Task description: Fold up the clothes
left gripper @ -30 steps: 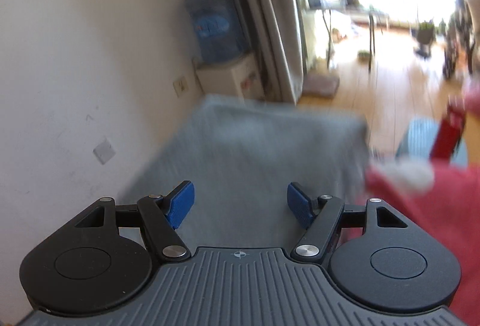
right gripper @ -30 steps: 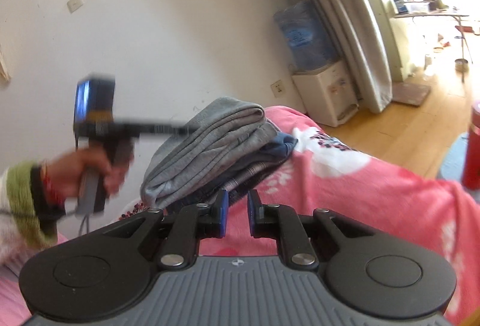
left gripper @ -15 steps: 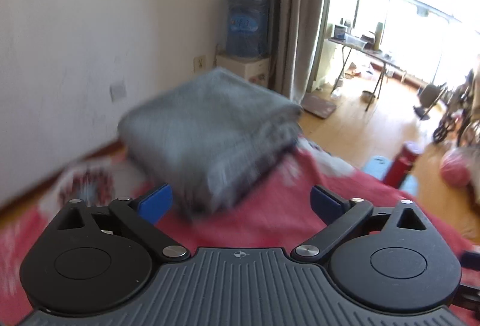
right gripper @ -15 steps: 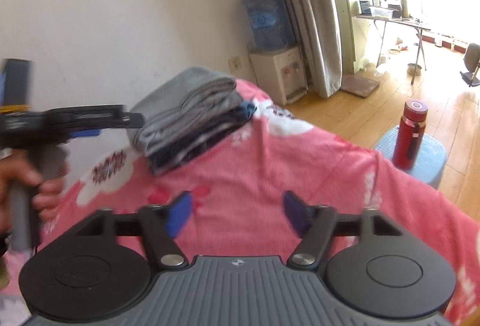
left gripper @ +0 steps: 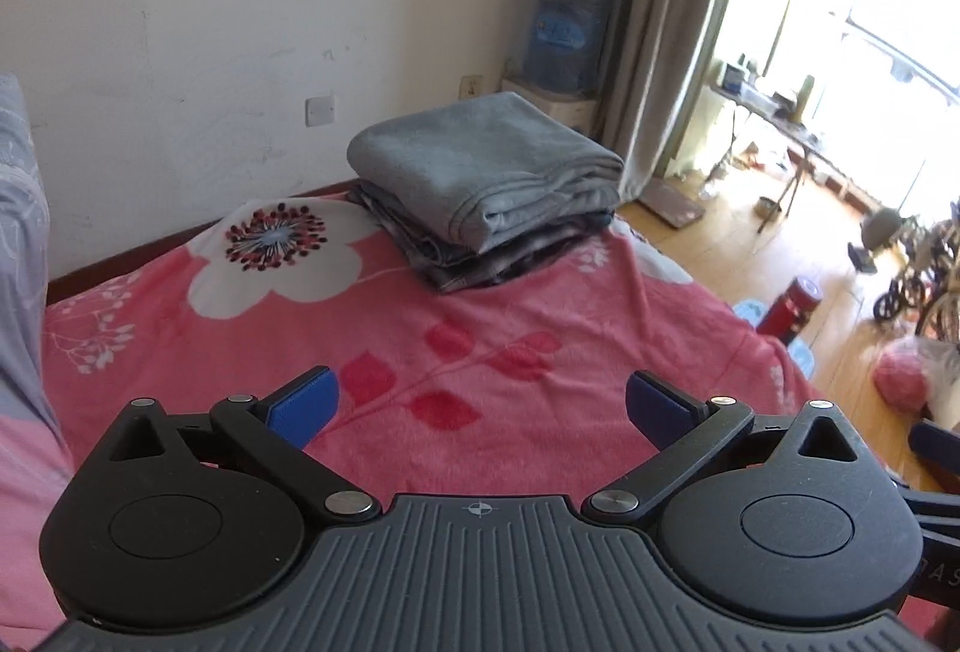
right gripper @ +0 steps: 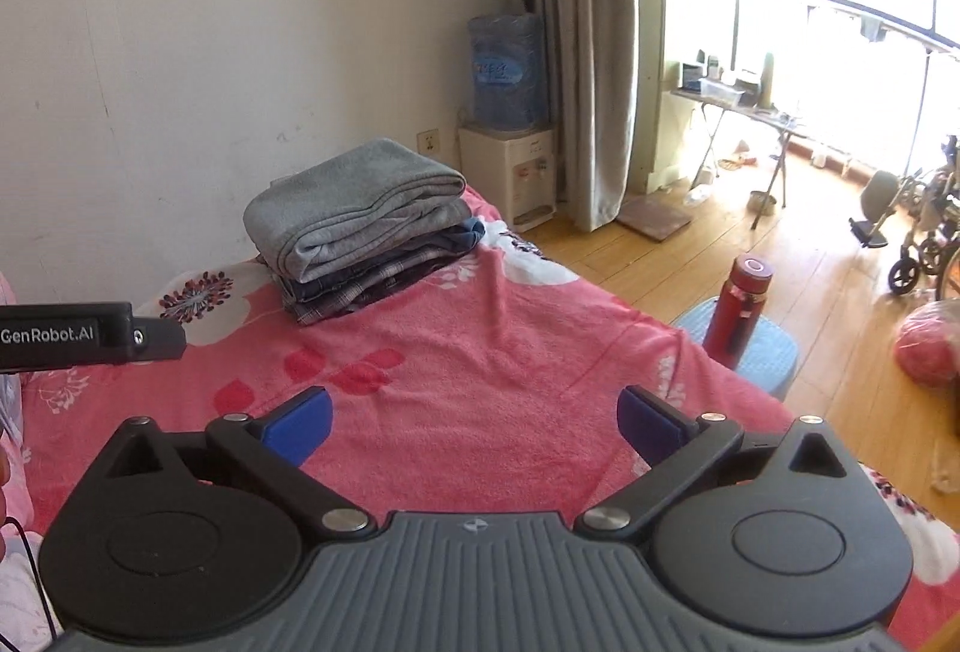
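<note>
Both the left hand-held gripper (left gripper: 480, 403) and right hand-held gripper (right gripper: 474, 421) have just opened wide, nothing between the jaws, backed off from the folded grey garment (left gripper: 486, 166) topping the stack at 12 o'clock on the bed (left gripper: 480, 328); fold looks done.

Left hand-held gripper (right gripper: 90, 335) entered the right wrist view cut by left edge; only its black side showed. Lower garments (left gripper: 480, 256) in the stack mostly hidden beneath grey top piece (left gripper: 486, 166). Grey cloth (left gripper: 18, 244) cut off at frame's left. Table clutter (right gripper: 726, 82) washed out by window glare.
</note>
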